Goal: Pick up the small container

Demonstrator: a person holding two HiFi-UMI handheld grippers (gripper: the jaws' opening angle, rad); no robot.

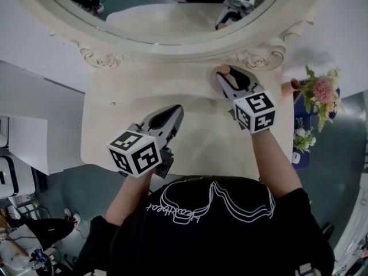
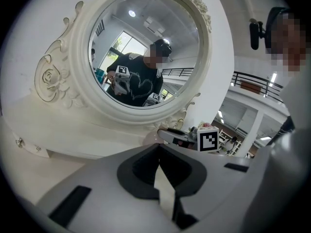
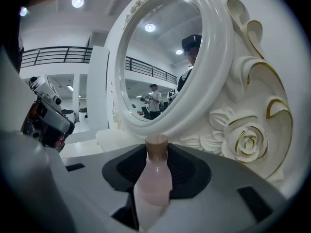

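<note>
A small pale pink bottle [image 3: 153,183] with a wooden cap stands between the jaws of my right gripper [image 3: 156,154], whose pads press on its sides. In the head view the bottle [image 1: 223,70] is at the back right of the cream vanity table [image 1: 115,125], just below the mirror frame, with the right gripper [image 1: 226,78] around it. My left gripper [image 1: 174,112] hovers over the middle of the table with its jaws together and nothing between them. In its own view the left gripper [image 2: 159,152] points toward the mirror.
A large oval mirror [image 1: 172,16] in a carved white frame rises along the table's back edge. Off the right edge stand a bunch of pink flowers [image 1: 322,94] and a small tan object [image 1: 290,87]. White furniture sits left of the table.
</note>
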